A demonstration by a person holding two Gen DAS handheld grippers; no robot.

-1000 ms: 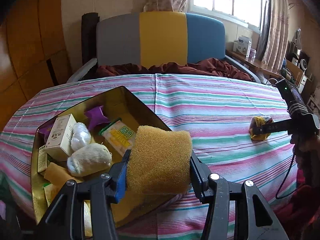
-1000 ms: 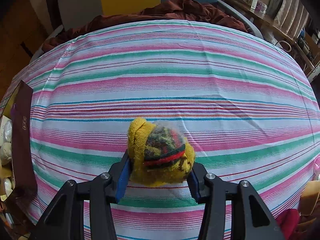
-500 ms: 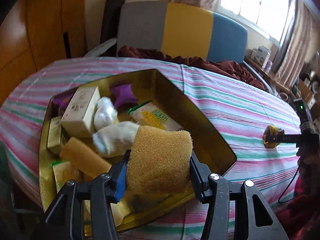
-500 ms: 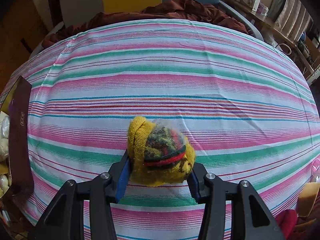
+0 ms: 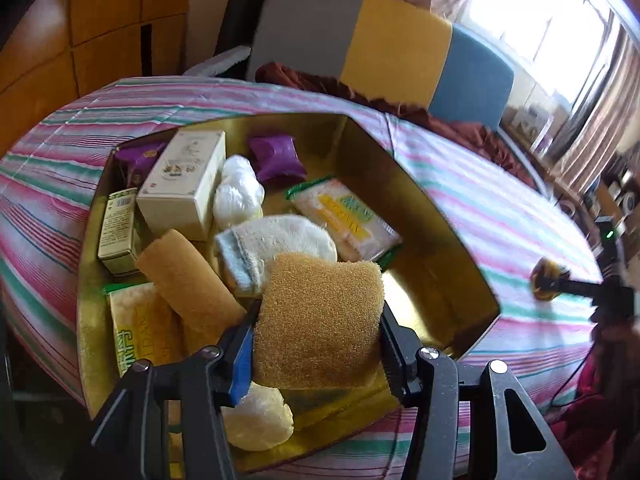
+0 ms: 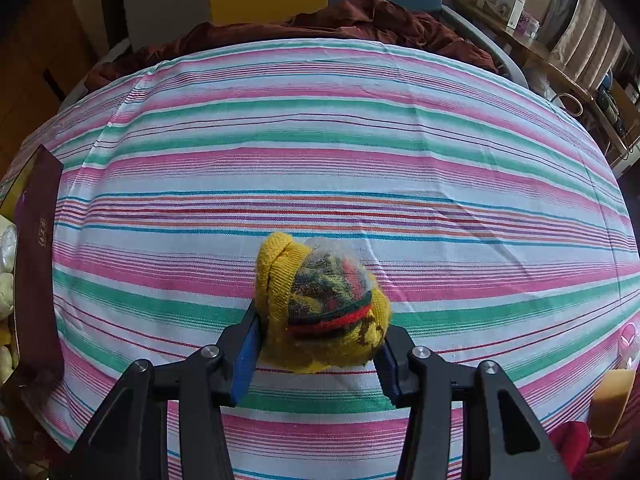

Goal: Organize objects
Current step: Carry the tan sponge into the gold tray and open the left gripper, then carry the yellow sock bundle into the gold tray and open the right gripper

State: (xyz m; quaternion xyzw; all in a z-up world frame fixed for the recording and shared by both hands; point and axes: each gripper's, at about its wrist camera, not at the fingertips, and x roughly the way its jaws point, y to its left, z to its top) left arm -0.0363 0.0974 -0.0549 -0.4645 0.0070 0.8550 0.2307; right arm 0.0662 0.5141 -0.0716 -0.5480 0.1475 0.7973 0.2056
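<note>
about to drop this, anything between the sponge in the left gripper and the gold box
Nothing visible blocks it. The sponge sits clamped in the left gripper right over the open gold box; below it lie a rolled sock and a snack packet.

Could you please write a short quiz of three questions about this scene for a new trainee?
1. True or false: the left gripper is shut on a sponge.
2. What does the right gripper hold? A) purple packet B) yellow rolled sock C) white box
3. Over what container does the sponge hang?

Key: 1 true. 2 B. 3 the gold box.
</note>
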